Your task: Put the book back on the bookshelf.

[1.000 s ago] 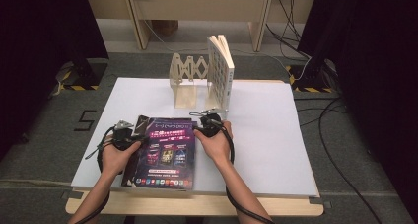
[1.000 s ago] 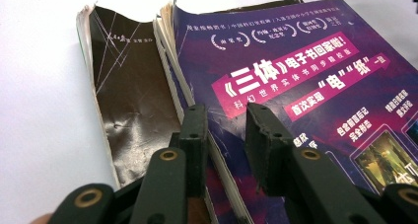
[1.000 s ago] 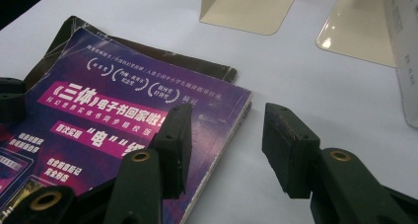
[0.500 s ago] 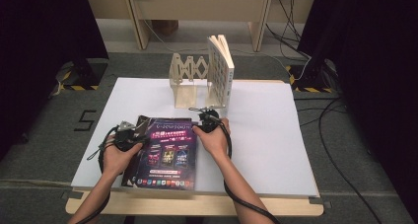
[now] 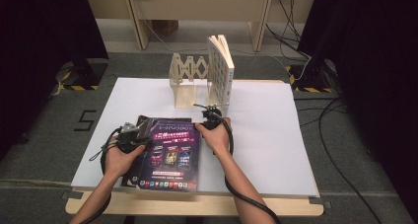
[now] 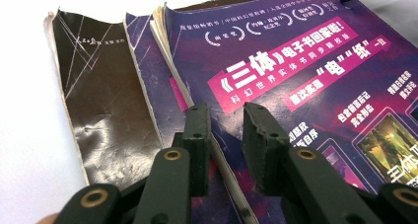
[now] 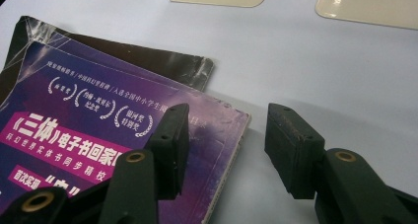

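Left gripper view: the left gripper point(image 6: 226, 135) pinches the purple glossy paperback book's point(image 6: 305, 71) left edge. Right gripper point(image 7: 227, 145) stands spread, having just been opening, straddling that book's corner near the white tabletop's point(image 5: 276, 135) front edge.

table point(image 5: 276, 150): white top | purple book point(image 5: 170, 155) lying flat | wooden rack point(image 5: 187, 81) holding upright book point(image 5: 220, 71)
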A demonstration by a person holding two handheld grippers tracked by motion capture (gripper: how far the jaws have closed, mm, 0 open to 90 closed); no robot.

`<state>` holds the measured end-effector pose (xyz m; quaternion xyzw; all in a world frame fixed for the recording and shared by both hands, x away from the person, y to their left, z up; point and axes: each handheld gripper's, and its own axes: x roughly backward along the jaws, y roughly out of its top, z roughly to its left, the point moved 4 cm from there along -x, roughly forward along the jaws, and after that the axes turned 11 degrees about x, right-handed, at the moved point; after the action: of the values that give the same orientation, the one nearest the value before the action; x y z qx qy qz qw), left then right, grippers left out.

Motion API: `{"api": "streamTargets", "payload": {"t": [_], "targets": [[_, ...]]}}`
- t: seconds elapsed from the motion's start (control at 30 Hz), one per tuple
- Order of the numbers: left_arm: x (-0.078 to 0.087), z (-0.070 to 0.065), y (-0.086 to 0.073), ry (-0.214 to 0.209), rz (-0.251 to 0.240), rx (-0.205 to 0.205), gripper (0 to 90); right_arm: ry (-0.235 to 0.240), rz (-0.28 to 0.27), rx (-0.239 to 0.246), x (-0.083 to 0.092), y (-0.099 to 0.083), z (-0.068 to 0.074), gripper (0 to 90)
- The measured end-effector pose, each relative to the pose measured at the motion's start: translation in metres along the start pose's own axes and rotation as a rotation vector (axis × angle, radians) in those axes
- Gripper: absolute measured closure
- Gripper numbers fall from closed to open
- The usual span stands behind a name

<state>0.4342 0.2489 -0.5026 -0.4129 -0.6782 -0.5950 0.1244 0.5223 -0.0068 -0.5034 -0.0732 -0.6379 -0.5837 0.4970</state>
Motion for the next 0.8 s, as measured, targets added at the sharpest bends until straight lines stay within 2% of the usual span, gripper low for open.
{"api": "streamTargets", "payload": {"t": [0.33,0.57,0.67,0.7,0.8], "targets": [[0.0,-0.001,0.0,0.007,0.004,-0.018,71.5,0.033,0.007,-0.031,-0.005,0.001,0.002,51.6],[0.0,-0.002,0.0,0.008,0.005,-0.023,71.5,0.066,0.004,-0.081,-0.01,0.002,0.0,49.0],[-0.001,-0.003,0.0,0.014,0.005,-0.028,71.5,0.074,0.001,-0.083,-0.011,0.002,-0.001,49.0],[-0.001,-0.003,0.0,0.022,0.006,-0.042,71.5,0.074,0.001,-0.087,-0.011,0.002,-0.001,49.1],[-0.001,-0.005,0.0,0.037,0.012,-0.053,71.4,0.054,-0.002,-0.065,-0.009,0.003,0.001,52.5]]}}
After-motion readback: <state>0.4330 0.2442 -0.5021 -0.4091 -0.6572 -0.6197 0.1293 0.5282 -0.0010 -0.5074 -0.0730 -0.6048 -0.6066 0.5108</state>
